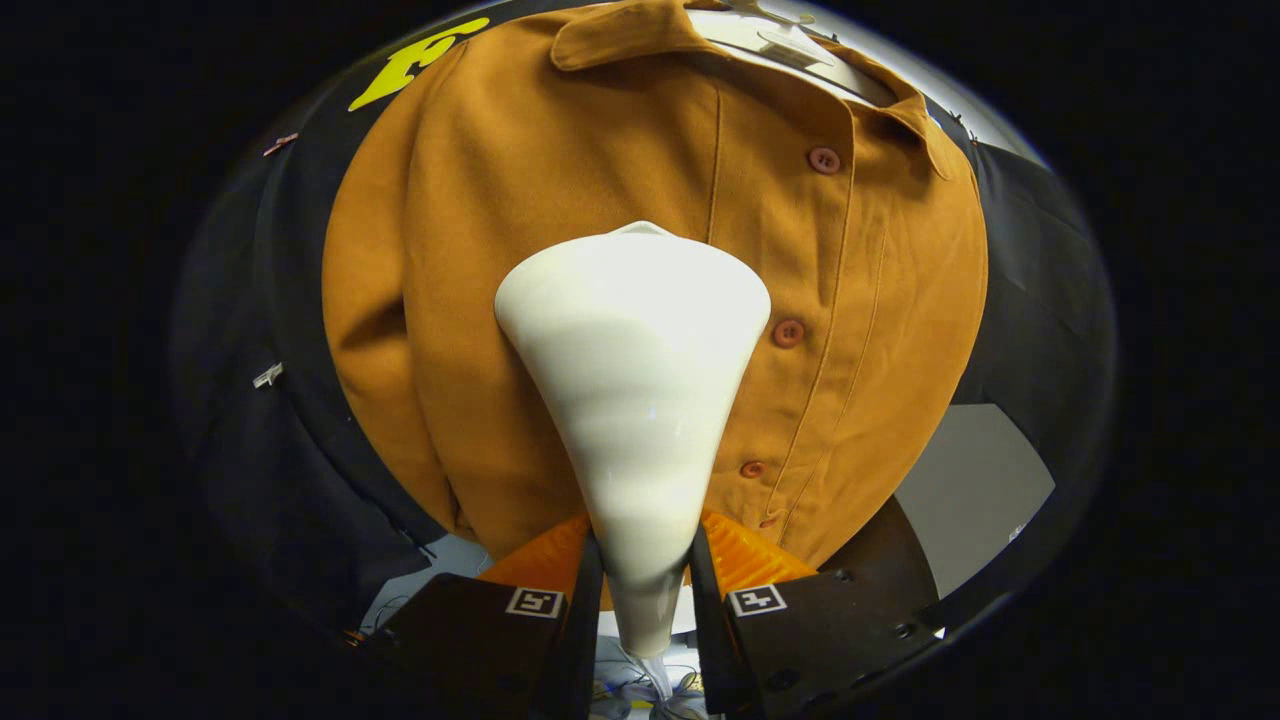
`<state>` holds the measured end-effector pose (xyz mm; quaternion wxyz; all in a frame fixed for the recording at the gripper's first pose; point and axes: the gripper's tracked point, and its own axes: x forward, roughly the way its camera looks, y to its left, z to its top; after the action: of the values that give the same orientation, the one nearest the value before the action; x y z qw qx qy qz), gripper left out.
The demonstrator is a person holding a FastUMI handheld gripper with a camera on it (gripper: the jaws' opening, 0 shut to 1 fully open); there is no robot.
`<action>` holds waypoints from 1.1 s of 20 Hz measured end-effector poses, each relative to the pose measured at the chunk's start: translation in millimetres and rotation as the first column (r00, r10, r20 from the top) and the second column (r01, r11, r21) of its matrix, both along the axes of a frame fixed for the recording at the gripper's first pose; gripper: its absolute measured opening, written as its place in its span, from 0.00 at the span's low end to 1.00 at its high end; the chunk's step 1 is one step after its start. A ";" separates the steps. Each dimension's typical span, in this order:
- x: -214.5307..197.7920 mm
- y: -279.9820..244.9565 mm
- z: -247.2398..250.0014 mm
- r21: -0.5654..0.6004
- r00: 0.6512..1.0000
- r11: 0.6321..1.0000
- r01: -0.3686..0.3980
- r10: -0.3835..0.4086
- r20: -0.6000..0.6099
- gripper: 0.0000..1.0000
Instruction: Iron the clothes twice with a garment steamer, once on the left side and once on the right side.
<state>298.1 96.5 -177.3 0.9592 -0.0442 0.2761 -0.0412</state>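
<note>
Steamer is gripped by its narrow handle end in the tongs; both fingers are pressed against it, one on each side, so the tongs are clenched on it, closed down to the width of the handle. The wide head is pointed ahead at a brown shirt hung on a hanger against the booth wall.

Head is seen over the mid-chest of the shirt, just beside the button strip, on the panel away from the buttons. Whether the head is touching the cloth cannot be told from this angle; it looks close or in contact.

Step in hand is judged to be a pass on one side of the front, which of the two passes cannot be told.

To do it well:
- Head face is to be kept flat and square to the cloth, not tilted on one edge.
- A straight vertical stroke is to be held along the panel, clear of the buttons so nothing is snagged.
- Light pressure only: the shirt is hung free and is likely to swing or bunch if pushed.
- Grip is to be kept firm; the handle is smooth and tapered, so slip along the fingers is a risk.
- Other panel, past the buttons, is to be covered in the second pass.
</note>
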 end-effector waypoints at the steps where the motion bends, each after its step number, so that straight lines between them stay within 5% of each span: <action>1: -0.4 0.3 -7.2 0.004 1.000 1.000 -0.002 0.002 -0.017 0.45; 22: -46.7 1.1 -142.3 0.034 0.939 0.999 -0.031 0.041 -0.340 0.45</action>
<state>251.4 97.6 -319.7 0.8980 -0.0424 0.4377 -0.0116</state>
